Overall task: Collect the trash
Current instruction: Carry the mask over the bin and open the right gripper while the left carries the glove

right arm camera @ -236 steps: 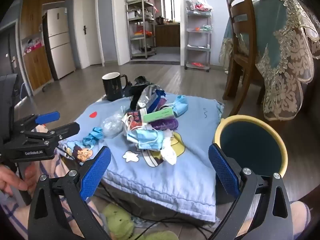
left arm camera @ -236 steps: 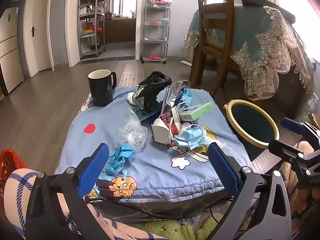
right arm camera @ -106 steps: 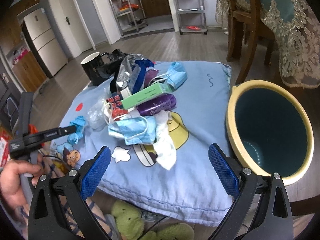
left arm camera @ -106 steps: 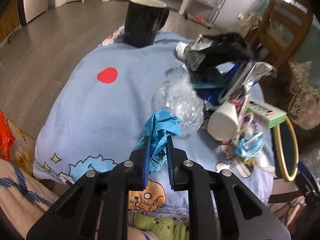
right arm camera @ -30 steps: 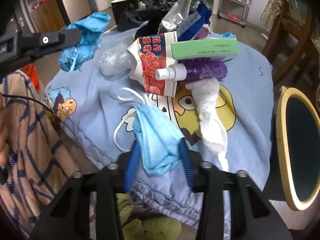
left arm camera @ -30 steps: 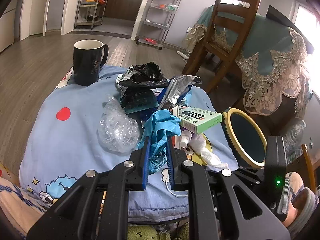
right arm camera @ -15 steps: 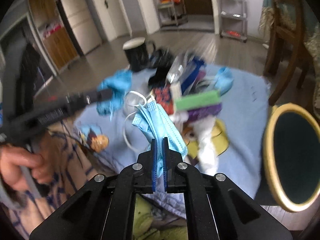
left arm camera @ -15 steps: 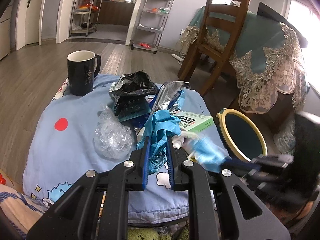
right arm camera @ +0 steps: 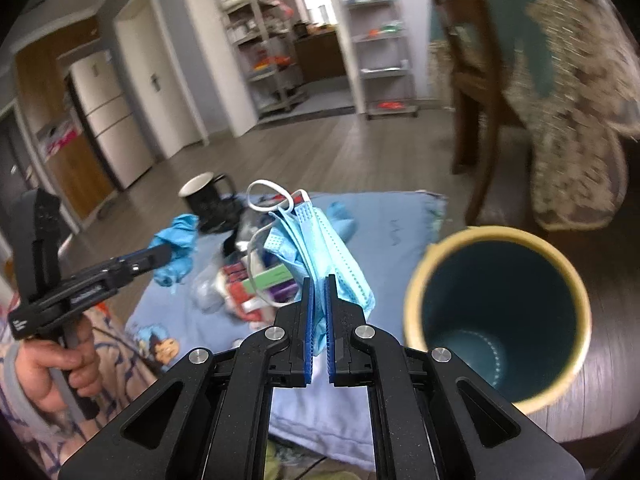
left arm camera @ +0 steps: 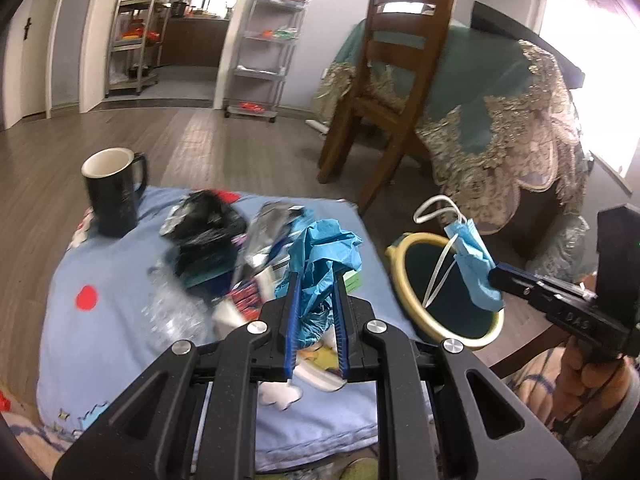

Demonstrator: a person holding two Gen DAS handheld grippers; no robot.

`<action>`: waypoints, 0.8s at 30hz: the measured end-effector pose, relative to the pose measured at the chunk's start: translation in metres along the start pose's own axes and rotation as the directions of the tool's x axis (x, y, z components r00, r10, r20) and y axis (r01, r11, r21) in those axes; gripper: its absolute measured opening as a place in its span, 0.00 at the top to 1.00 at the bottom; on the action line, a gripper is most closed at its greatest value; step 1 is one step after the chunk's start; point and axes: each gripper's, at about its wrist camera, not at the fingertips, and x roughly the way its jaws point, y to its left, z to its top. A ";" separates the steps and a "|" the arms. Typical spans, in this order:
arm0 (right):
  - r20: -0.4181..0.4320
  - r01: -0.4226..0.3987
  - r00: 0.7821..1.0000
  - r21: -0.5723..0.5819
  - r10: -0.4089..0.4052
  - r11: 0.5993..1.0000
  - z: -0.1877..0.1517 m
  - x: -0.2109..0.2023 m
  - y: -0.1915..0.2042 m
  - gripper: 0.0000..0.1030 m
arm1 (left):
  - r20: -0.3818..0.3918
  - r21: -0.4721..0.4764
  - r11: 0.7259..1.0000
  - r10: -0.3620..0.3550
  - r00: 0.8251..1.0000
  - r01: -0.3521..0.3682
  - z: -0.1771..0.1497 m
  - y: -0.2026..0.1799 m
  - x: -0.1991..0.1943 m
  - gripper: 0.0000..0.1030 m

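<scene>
My left gripper (left arm camera: 316, 300) has its jaws clamped on crumpled blue paper (left arm camera: 324, 248). My right gripper (right arm camera: 318, 312) pinches a face mask (right arm camera: 320, 248) tight, lower centre of frame, left of the bin (right arm camera: 416, 292).

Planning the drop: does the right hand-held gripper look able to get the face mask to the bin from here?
Probably yes. The right hand-held gripper is shut on the face mask, and the open bin sits just beside it with nothing between.

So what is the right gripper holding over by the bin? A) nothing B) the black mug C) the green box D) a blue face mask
D: the right gripper is shut on a blue face mask, whose white ear loops dangle beside the yellow-rimmed bin.
</scene>
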 end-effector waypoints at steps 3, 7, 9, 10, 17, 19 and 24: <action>0.024 0.032 0.999 0.063 -0.034 0.998 -0.006 -0.009 -0.021 0.94 | -0.005 0.028 0.999 -0.032 0.999 0.032 0.008 -0.019 0.008 0.86; 0.039 0.077 0.996 0.142 -0.084 0.987 -0.010 -0.014 -0.045 0.94 | -0.035 0.059 0.994 -0.093 0.995 0.095 0.014 -0.051 0.029 0.86; 0.045 0.104 0.992 0.197 -0.115 0.975 -0.014 -0.017 -0.063 0.94 | -0.054 0.068 0.989 -0.125 0.991 0.129 0.013 -0.065 0.040 0.86; 0.048 0.113 0.991 0.223 -0.127 0.968 -0.016 -0.017 -0.069 0.94 | -0.065 0.073 0.987 -0.141 0.988 0.146 0.013 -0.072 0.047 0.86; 0.080 0.145 0.979 0.375 -0.188 0.915 -0.027 -0.024 -0.110 0.94 | -0.160 0.107 0.970 -0.200 0.967 0.219 0.003 -0.122 0.106 0.86; 0.078 0.156 0.976 0.412 -0.205 0.898 -0.030 -0.023 -0.119 0.94 | -0.198 0.087 0.966 -0.221 0.955 0.242 0.002 -0.130 0.125 0.86; 0.077 0.171 0.968 0.484 -0.237 0.858 -0.037 -0.024 -0.135 0.94 | -0.248 0.112 0.957 -0.232 0.940 0.266 -0.003 -0.157 0.158 0.86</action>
